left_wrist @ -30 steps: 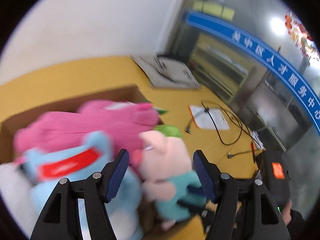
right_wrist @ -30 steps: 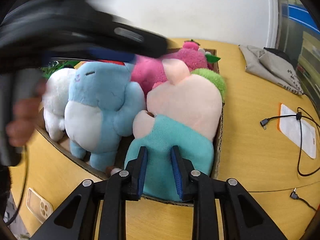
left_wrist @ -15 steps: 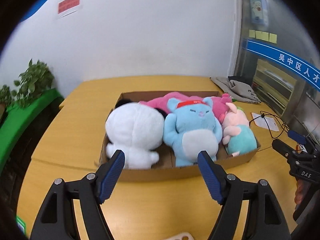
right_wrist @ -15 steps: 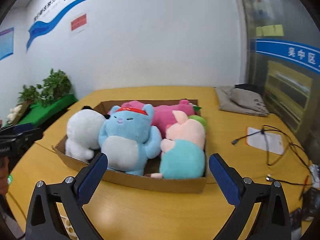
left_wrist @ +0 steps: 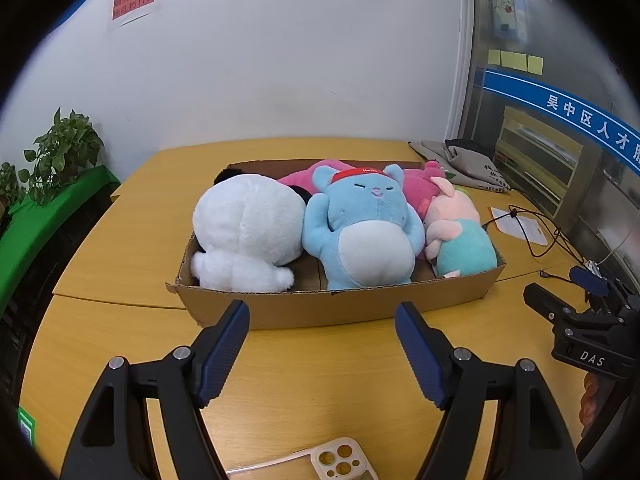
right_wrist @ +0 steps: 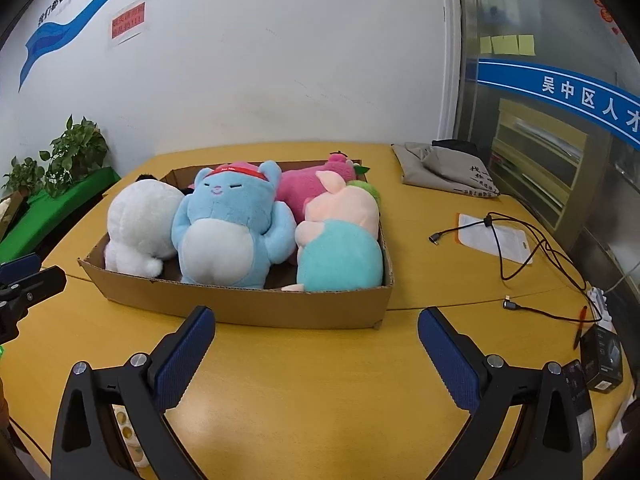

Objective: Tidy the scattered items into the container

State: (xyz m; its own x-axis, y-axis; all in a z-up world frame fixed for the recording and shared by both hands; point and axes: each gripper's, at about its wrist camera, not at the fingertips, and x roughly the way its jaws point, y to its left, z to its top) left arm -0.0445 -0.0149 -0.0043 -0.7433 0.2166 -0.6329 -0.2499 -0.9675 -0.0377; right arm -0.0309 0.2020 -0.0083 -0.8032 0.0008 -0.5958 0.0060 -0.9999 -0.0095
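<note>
We're looking at the shallow brown cardboard box [left_wrist: 340,308] on the yellow wooden table [left_wrist: 120,240], and it's packed. At its left end sits a round white plush toy [left_wrist: 248,232], turned away from us. Pressed against it is the sky-blue plush with a white belly and red headband [left_wrist: 362,232], upright and facing us. At the right end lies the pale pink pig plush in a teal outfit [left_wrist: 460,236], touching the blue one's arm. Behind them a bright pink plush [right_wrist: 308,186] stretches along the far wall of the box, and there's a patch of lime green [right_wrist: 368,190] by the pig's head; we can't tell what that belongs to.

Now the hands. The left gripper [left_wrist: 322,344] hangs over bare tabletop just in front of the box's near wall, tilted downward, its blue-padded fingers [left_wrist: 224,348] partly spread with nothing between them. The right gripper [right_wrist: 316,354] is angled down the same way on the box's near side, jaws spread very wide and empty. Each tool shows at the edge of the other's view, well clear of the box.

Off to the right lie a black cable [right_wrist: 536,248], a white packet [right_wrist: 496,240] and a folded grey cloth bag [right_wrist: 444,172]. A clear phone case [left_wrist: 342,460] rests by the left gripper.
</note>
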